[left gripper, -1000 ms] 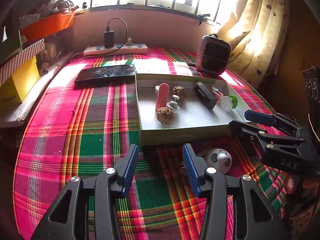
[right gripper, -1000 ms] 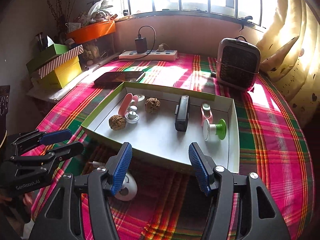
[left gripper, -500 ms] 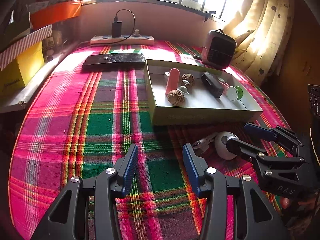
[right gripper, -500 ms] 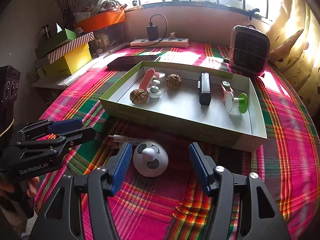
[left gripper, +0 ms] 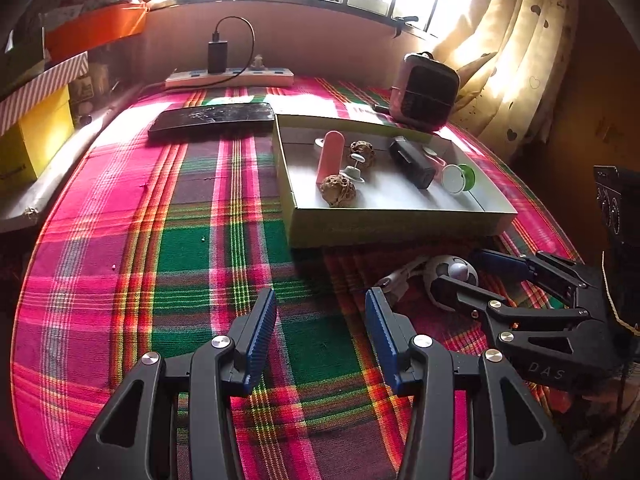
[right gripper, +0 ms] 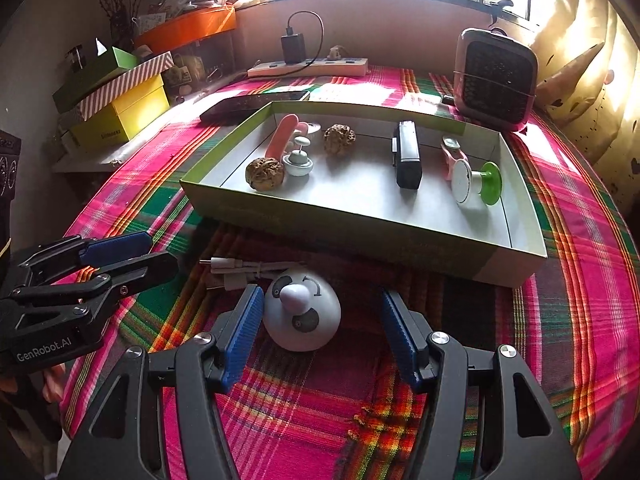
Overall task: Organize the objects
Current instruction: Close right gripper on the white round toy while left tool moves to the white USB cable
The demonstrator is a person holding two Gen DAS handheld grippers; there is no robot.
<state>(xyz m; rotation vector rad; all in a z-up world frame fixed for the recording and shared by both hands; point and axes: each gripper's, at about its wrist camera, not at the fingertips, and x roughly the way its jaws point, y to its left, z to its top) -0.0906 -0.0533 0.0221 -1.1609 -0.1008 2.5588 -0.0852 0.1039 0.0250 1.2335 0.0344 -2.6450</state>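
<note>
A white round toy (right gripper: 302, 316) with black eye patches and a pale nose lies on the plaid cloth in front of the tray. My right gripper (right gripper: 320, 320) is open around it: the left pad sits close to its side and the right pad stands well apart. A bundled white cable (right gripper: 244, 272) lies just behind the toy. My left gripper (left gripper: 320, 332) hangs open over bare cloth with nothing between its fingers; it also shows at the left of the right wrist view as the left gripper (right gripper: 154, 254). In the left wrist view the toy (left gripper: 452, 272) is partly hidden by the right gripper (left gripper: 472, 276).
A green-walled tray (right gripper: 360, 232) holds two walnuts (right gripper: 266, 174), a pink tube (right gripper: 282, 136), a black device (right gripper: 408, 156) and a white-green spool (right gripper: 476, 178). Behind it lie a phone (right gripper: 252, 104), a power strip (right gripper: 308, 67) and a small heater (right gripper: 496, 80). Boxes (right gripper: 124, 112) are stacked at the left.
My right gripper has sunk toward the cloth and pulled back from the tray, so the white toy now sits between its fingers. The left gripper has barely moved.
</note>
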